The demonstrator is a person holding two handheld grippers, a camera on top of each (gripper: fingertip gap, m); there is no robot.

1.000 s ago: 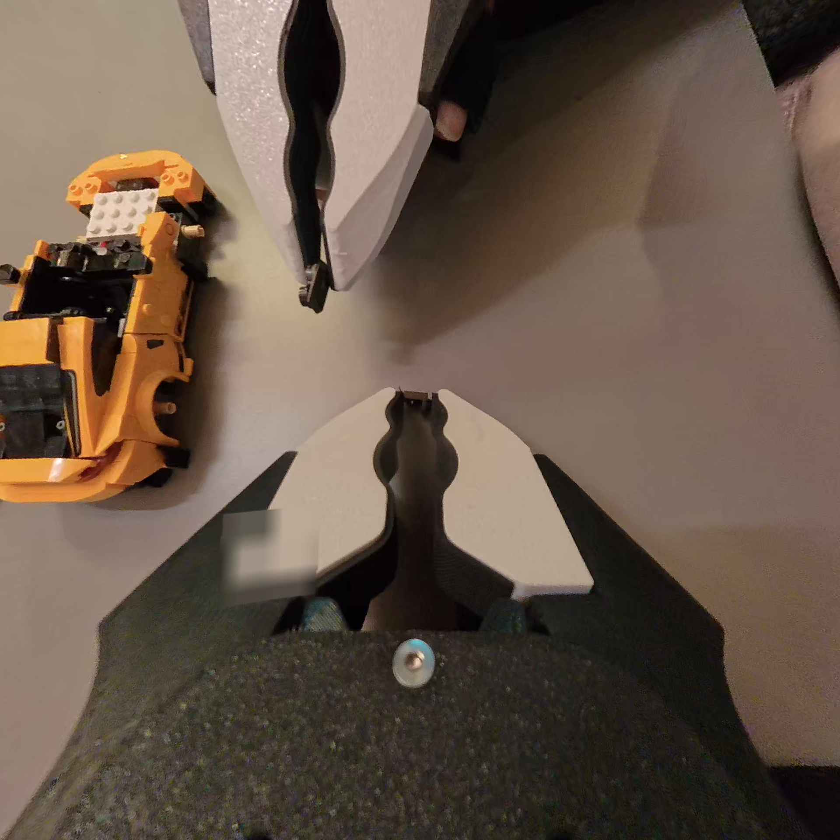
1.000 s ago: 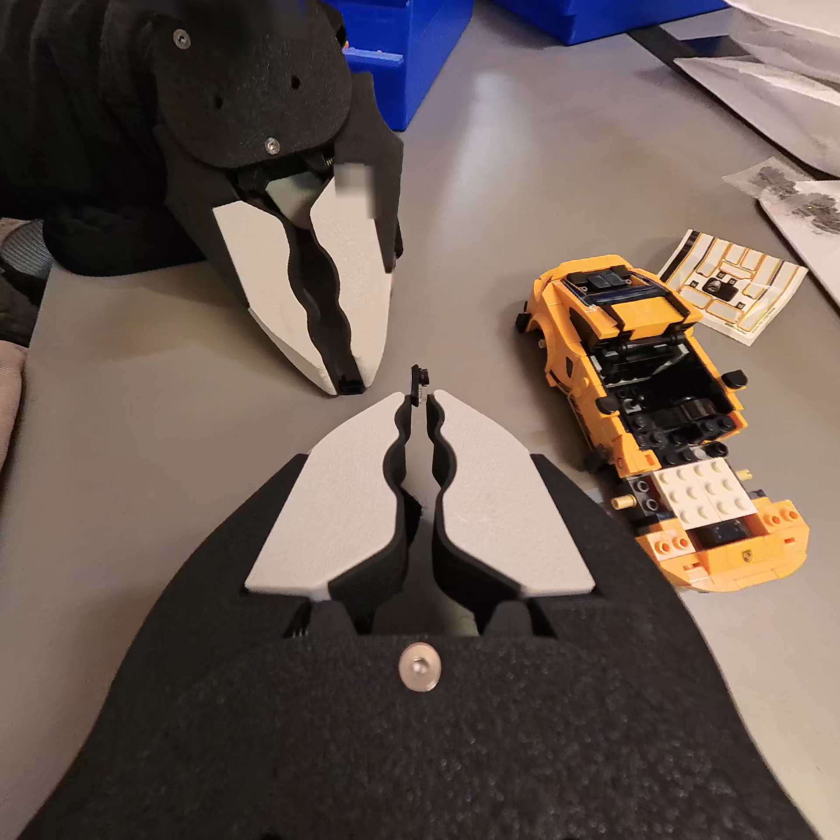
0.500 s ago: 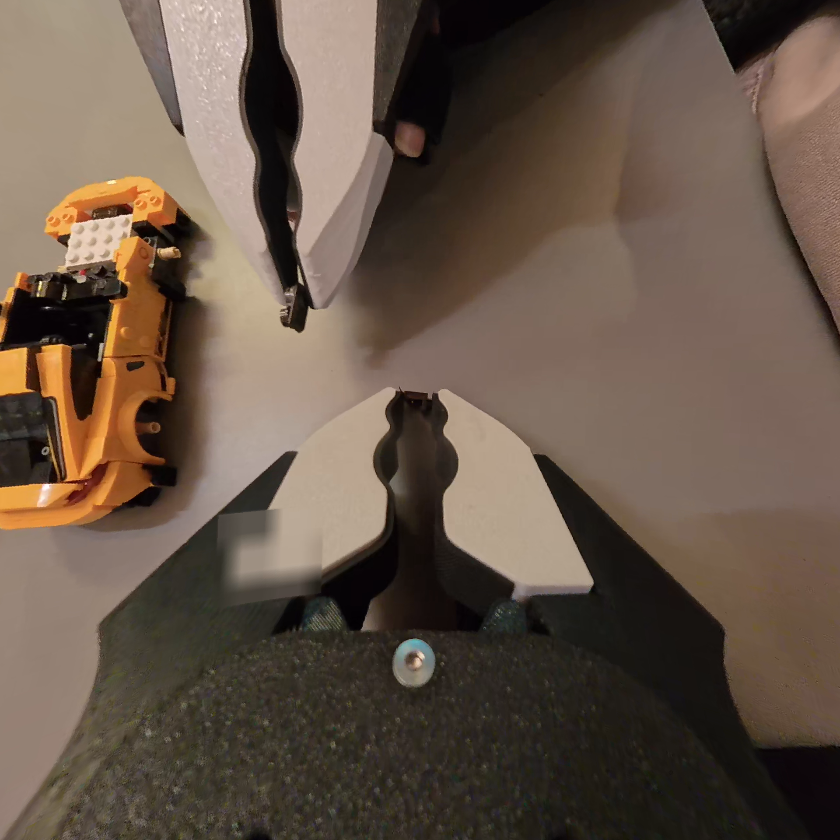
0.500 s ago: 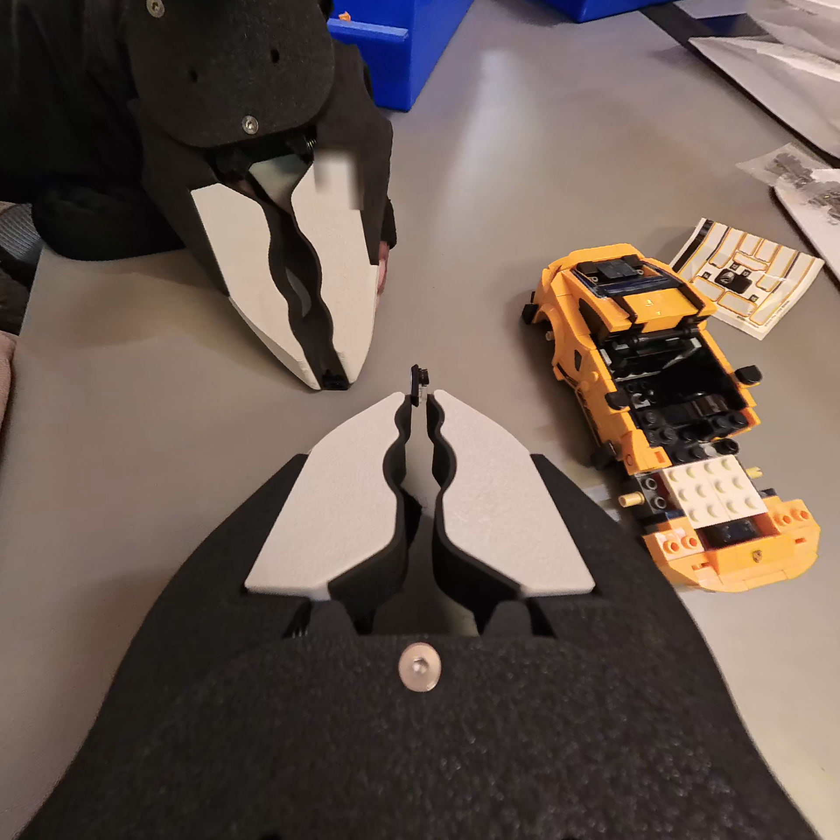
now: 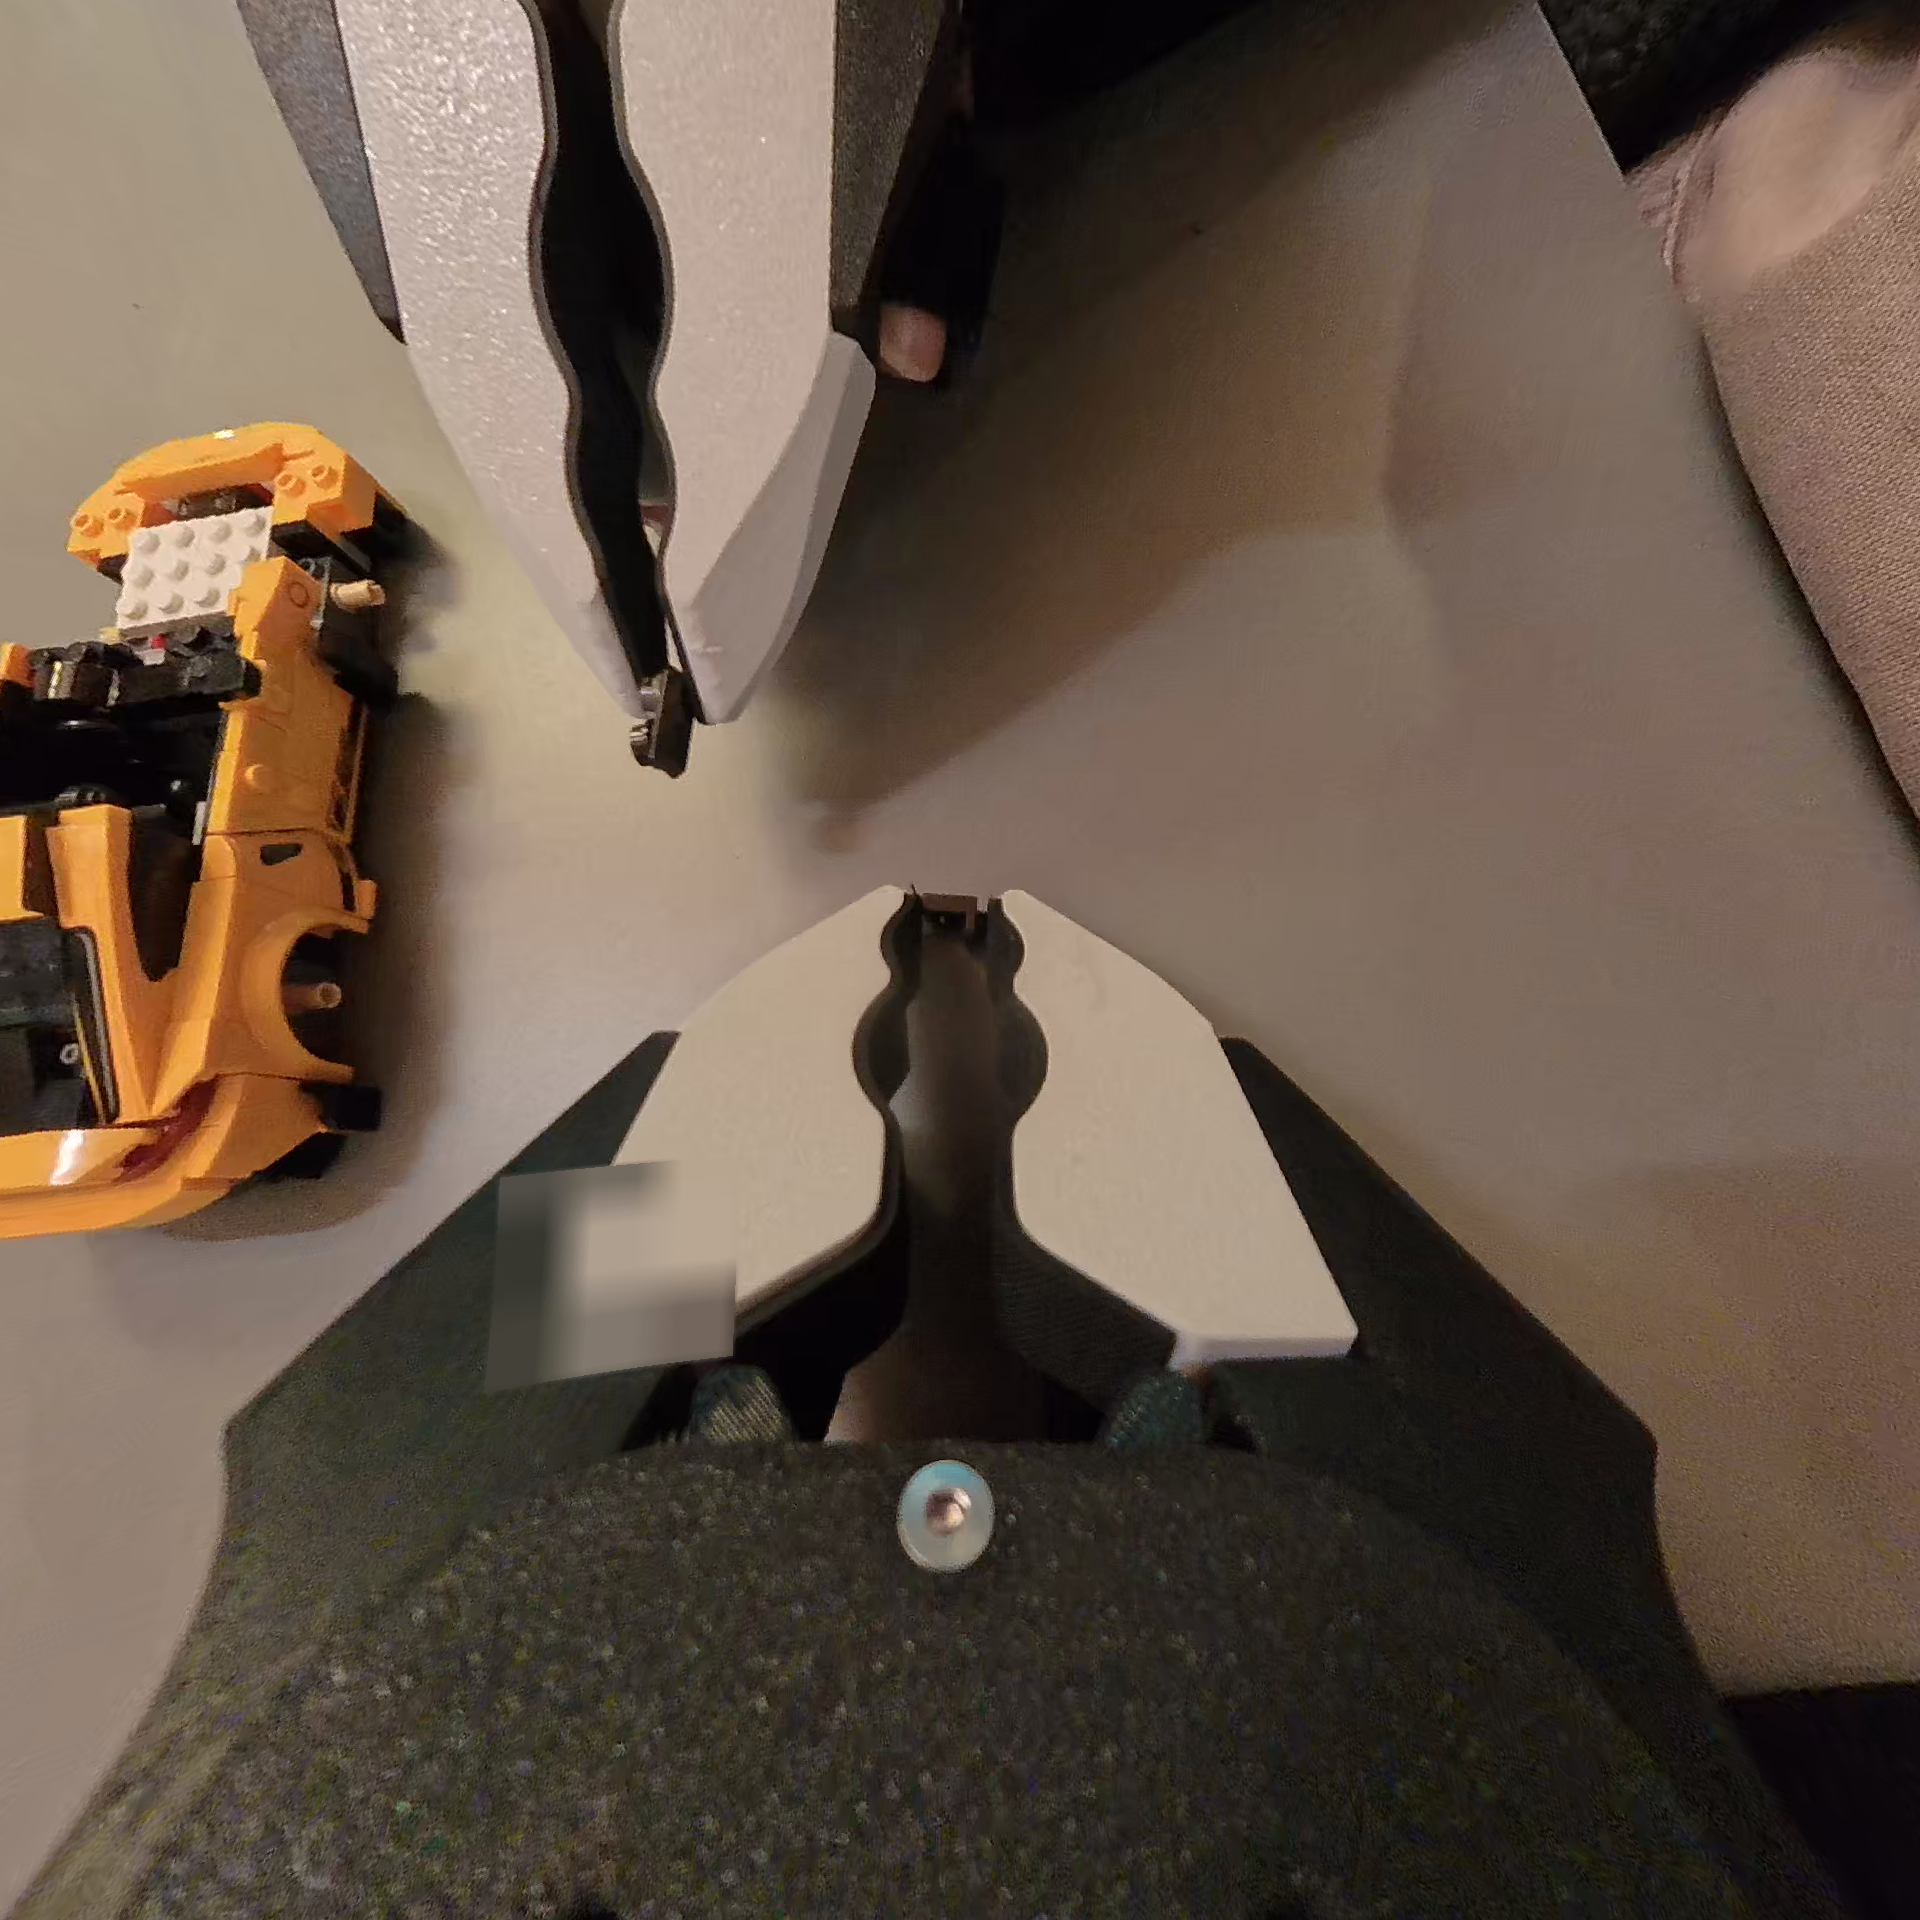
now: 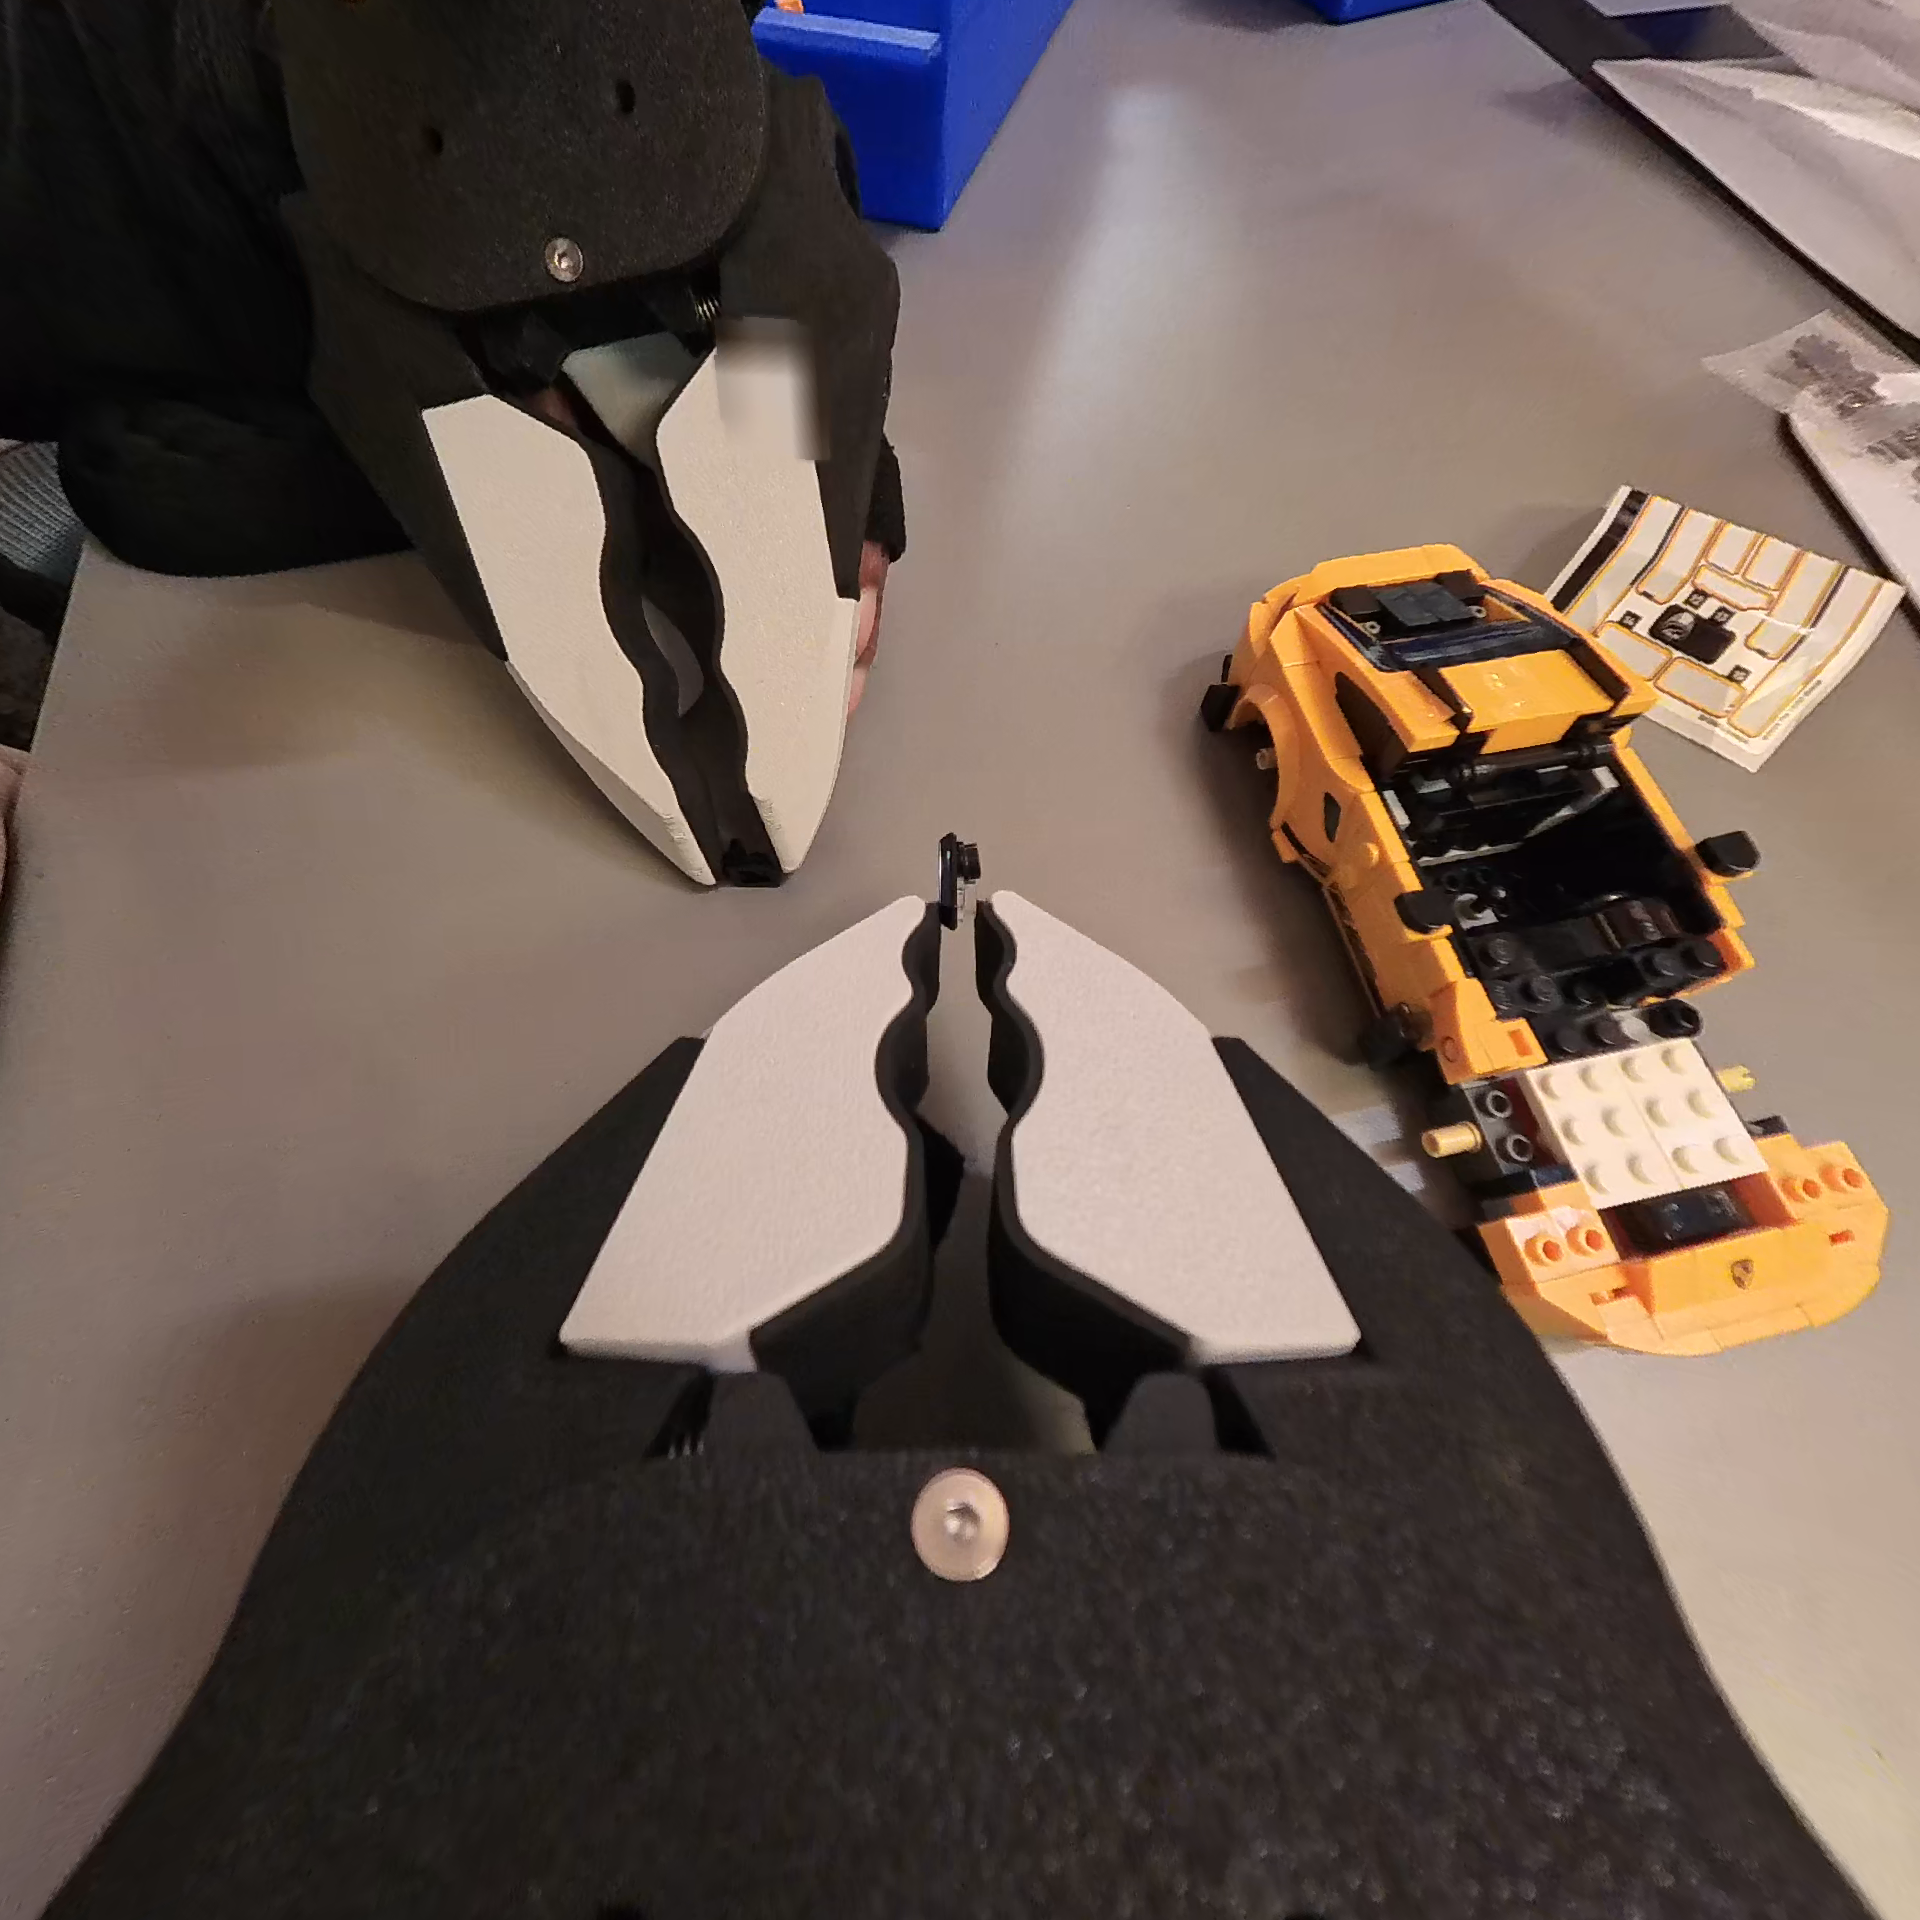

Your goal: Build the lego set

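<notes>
A partly built orange Lego car (image 6: 1507, 935) lies on the grey table (image 6: 1195, 364), with its black inside and a white studded plate showing; it also shows in the left wrist view (image 5: 177, 831). My right gripper (image 6: 957, 906) is shut on a small black round piece (image 6: 956, 875) that sticks up past its tips. My left gripper (image 5: 951, 906) is shut on a small dark piece (image 5: 954, 902). The two grippers face each other tip to tip with a short gap, left of the car in the right wrist view. The left gripper (image 6: 743, 864) and the right gripper (image 5: 665, 717) each show in the other's view.
A sticker sheet (image 6: 1725, 623) lies beyond the car. Blue bins (image 6: 914, 104) stand at the back, with plastic bags (image 6: 1849, 416) and paper (image 6: 1766, 114) at the right. The table's edge (image 5: 1621, 208) runs near a person's clothed leg (image 5: 1818, 468). My right fingertips sit around 5 cm from my left ones.
The two grippers have shifted slightly relative to each other and to the car, and their tips stay a short gap apart. Both keep hold of their small pieces.
</notes>
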